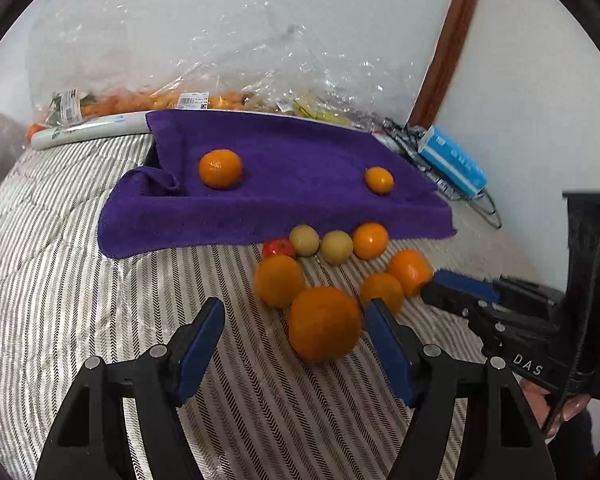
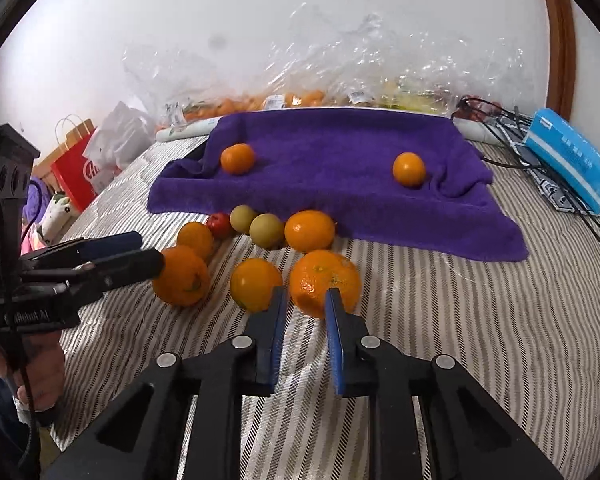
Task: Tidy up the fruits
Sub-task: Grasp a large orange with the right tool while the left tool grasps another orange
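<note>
Striped bed cover [image 1: 80, 280] up front, purple towel [image 1: 292, 196] spread beyond both tools, clear bags of more fruit against the white wall at the back.

Left hand-held gripper [image 1: 296, 308] is wide open, w/ a big orange [image 1: 324, 322] sitting between its fingers, closer to the right-side finger. Pads aren't pressing on it yet, so nothing is held. Right hand-held gripper [image 2: 306, 294] is narrow, fingers drawn close together, tips right at the near side of another orange [image 2: 326, 278]. No fruit between the pads as far as I can see.

Step in hand, I'd say: pick-up phase. Each tool is lined up on its own orange in the loose pile. Next move for the left probably calls for centring on the orange, then closing. The right looks too narrow for its fruit & would need to open before it can take it. Round fruit on a soft cover may roll, so go gently.

Count:
- On the towel, beyond the grippers: 2 oranges, well apart.
- On the bed, btwn towel & grippers: 5 oranges, 2 yellow-green fruits [image 2: 256, 224], 1 small red fruit [image 2: 220, 224].
- Total: 10 loose pcs.
</note>
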`<action>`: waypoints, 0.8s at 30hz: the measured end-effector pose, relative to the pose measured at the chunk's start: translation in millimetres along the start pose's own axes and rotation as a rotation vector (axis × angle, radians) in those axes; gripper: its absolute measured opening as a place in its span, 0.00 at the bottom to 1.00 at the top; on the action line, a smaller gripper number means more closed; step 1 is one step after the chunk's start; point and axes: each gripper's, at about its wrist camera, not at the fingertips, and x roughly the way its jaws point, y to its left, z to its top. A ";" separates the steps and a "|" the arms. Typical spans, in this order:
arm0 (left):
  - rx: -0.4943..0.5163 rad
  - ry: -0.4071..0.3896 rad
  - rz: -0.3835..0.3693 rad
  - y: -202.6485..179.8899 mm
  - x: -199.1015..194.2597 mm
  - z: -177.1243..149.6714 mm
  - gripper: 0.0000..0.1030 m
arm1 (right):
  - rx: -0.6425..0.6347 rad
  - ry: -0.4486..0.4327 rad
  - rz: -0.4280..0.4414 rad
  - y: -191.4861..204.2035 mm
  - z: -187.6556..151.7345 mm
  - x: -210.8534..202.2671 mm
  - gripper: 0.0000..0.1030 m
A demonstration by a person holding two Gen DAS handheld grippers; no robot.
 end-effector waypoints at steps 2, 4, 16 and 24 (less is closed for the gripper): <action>0.014 0.012 0.003 -2.2 1.0 -1.7 0.68 | -0.008 -0.004 -0.017 0.9 3.9 4.3 0.32; 0.022 0.022 0.005 -2.4 1.0 -3.0 0.68 | -0.013 -0.007 -0.030 -0.1 7.0 7.6 0.35; 0.014 0.039 0.005 -3.8 12.6 -2.7 0.65 | 0.014 0.081 0.021 -19.9 17.8 40.0 0.42; 0.049 0.089 0.019 -24.1 32.8 -4.0 0.45 | 0.047 0.002 -0.074 -48.5 8.5 12.2 0.42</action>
